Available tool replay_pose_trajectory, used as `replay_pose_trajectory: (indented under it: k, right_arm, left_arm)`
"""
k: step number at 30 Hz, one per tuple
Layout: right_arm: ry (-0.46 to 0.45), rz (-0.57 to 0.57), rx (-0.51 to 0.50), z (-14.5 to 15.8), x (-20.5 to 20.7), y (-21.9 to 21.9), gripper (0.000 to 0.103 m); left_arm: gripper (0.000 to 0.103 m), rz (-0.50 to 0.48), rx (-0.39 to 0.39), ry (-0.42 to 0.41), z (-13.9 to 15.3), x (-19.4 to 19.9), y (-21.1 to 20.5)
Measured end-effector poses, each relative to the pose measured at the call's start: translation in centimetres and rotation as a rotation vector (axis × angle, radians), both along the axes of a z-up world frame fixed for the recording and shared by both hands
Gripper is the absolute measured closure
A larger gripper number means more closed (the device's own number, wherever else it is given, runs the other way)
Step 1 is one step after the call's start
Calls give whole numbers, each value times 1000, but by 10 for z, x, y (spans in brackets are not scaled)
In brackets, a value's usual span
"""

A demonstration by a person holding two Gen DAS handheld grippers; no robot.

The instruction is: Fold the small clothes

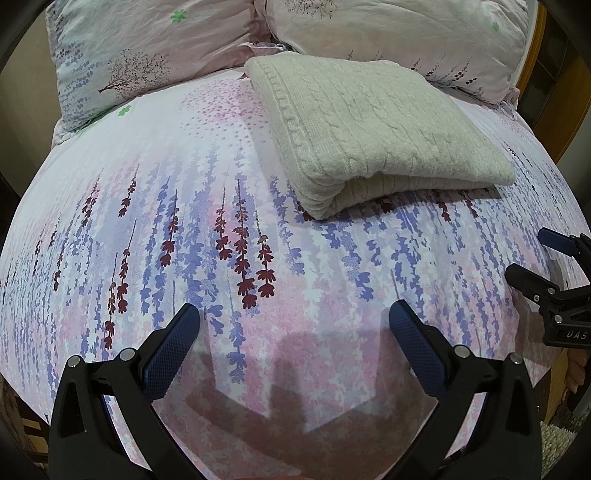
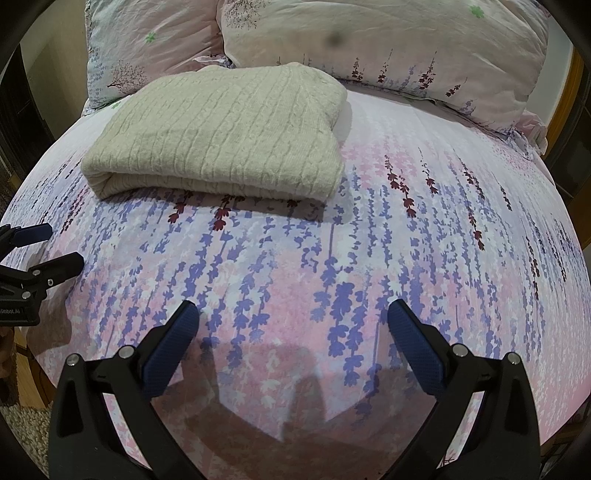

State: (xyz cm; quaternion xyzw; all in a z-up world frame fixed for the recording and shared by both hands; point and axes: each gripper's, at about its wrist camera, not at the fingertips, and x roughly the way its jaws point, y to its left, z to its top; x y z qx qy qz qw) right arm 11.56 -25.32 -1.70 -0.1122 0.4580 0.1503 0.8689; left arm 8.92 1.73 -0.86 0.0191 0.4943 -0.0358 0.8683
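Note:
A cream cable-knit sweater (image 1: 373,133) lies folded into a neat rectangle on the floral bed sheet (image 1: 221,229), toward the pillows. It also shows in the right wrist view (image 2: 221,136). My left gripper (image 1: 293,317) is open and empty, held over bare sheet well short of the sweater. My right gripper (image 2: 293,317) is open and empty too, over the sheet in front of the sweater. Each gripper shows at the edge of the other's view: the right one (image 1: 532,254), the left one (image 2: 61,245).
Two floral pillows (image 1: 147,48) (image 1: 399,33) lie behind the sweater at the head of the bed. A wooden bed frame (image 1: 532,74) shows at the right. The bed's near edge drops to a pale rug (image 2: 22,424).

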Motion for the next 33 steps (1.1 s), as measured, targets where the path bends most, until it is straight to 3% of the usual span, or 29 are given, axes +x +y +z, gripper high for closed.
replay_pose_trajectory:
  k: [33]
  right_arm:
    - [-1,2,0,0,0,0,2]
  left_arm:
    - [1,-8,0,-1,-1,-1,0]
